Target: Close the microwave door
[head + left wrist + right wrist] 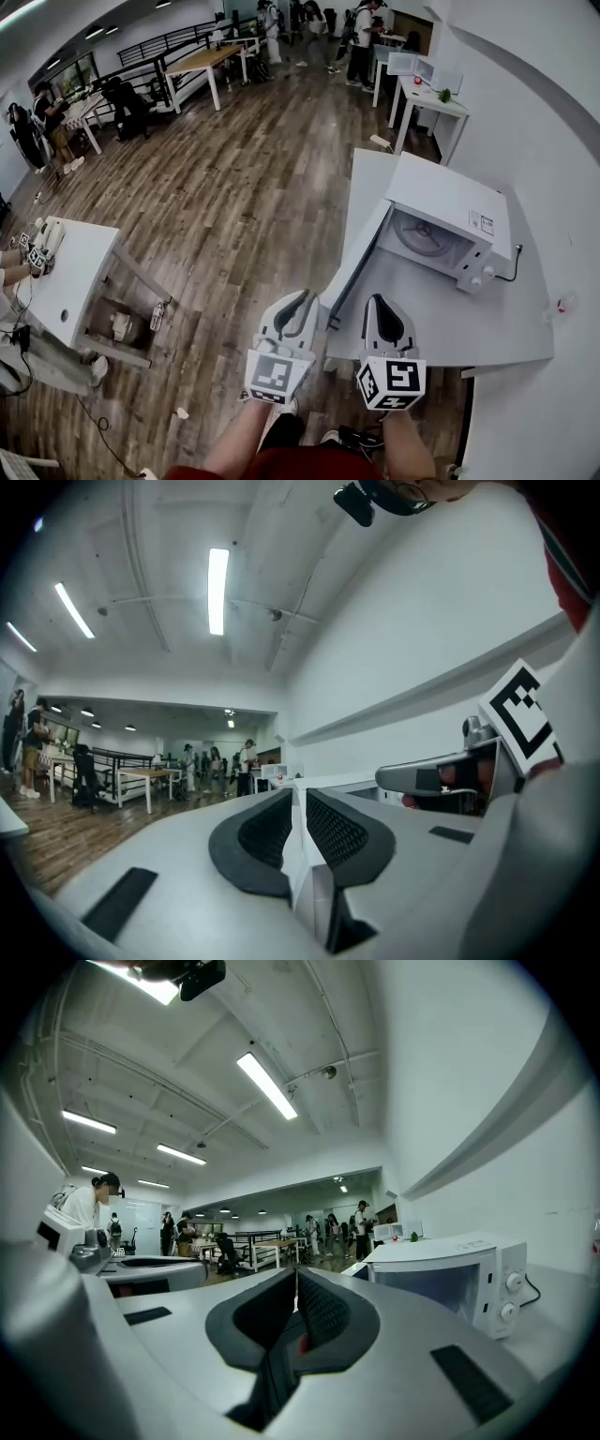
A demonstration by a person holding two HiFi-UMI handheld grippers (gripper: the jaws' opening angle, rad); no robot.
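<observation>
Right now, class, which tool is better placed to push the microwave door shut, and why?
Probably left. The left tool sits just outside the open microwave door, near its free edge on the outer side; the right tool is on the inner side.

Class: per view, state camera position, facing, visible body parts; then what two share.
Head view: on head, down at open microwave; left claw, right claw, forearms show.
Left gripper view: on left claw, level toward hall; shut jaws show.
Right gripper view: on right claw, level, microwave at right; jaws show.
Head, right gripper views share microwave.
</observation>
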